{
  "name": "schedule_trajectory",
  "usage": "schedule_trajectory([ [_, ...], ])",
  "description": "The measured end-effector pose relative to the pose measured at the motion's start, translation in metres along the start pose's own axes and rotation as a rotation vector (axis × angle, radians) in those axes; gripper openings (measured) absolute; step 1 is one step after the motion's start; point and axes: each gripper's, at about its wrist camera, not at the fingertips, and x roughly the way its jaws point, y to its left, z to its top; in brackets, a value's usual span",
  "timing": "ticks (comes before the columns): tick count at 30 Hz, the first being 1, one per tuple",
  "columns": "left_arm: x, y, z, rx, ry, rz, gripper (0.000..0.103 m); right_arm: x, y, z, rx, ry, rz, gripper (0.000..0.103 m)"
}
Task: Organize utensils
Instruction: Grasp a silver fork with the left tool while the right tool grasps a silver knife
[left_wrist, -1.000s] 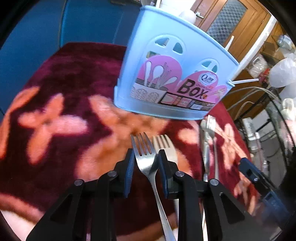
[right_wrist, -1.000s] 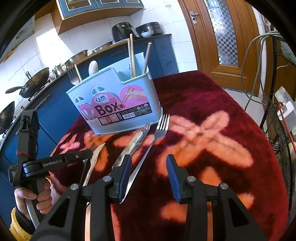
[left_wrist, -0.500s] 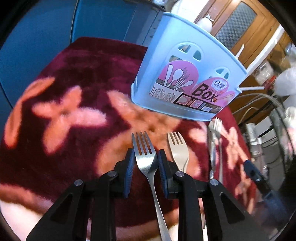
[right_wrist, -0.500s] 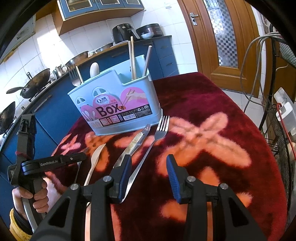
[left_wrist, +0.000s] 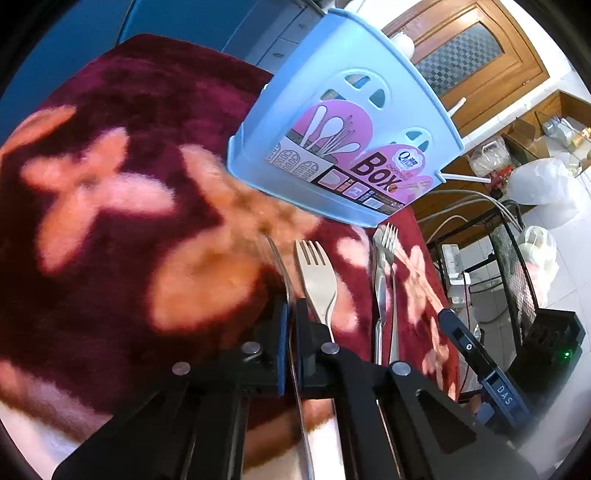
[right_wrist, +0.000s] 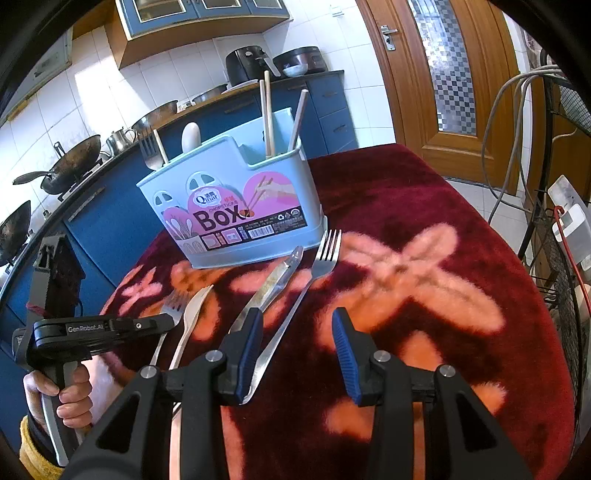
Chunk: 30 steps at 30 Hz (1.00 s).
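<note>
Our left gripper (left_wrist: 291, 314) is clamped on the steel fork (left_wrist: 284, 273); we lift it straight toward the blue box (left_wrist: 343, 122) ahead, right gripper (right_wrist: 295, 354) open.

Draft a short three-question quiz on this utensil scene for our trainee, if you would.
1. True or false: the left gripper is shut on a silver metal fork.
2. In the right wrist view, what stands in the right-hand compartment of the light-blue plastic utensil box? A) wooden chopsticks B) a wire whisk C) scissors
3. Apart from the gripped fork, how many utensils lie on the dark red flowered cloth?

Key:
1. True.
2. A.
3. Three: a beige plastic fork, a silver table knife and a second silver fork.
</note>
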Motion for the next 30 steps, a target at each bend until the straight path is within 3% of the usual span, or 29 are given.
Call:
schedule_trajectory([
  [5, -0.002, -0.008, -0.001, 0.036, -0.043, 0.027, 0.0, 0.003, -0.001, 0.001, 0.005, 0.015, -0.008, 0.042],
  [17, -0.049, -0.024, 0.004, 0.166, -0.227, 0.081, 0.0, 0.03, 0.023, 0.018, -0.004, 0.094, 0.075, 0.042],
  [22, -0.067, -0.028, 0.007, 0.204, -0.294, 0.101, 0.0, 0.052, 0.027, 0.021, 0.013, 0.153, 0.083, 0.032],
  [30, -0.077, -0.03, 0.007, 0.228, -0.347, 0.118, 0.0, 0.078, 0.02, 0.022, 0.052, 0.207, 0.048, 0.027],
])
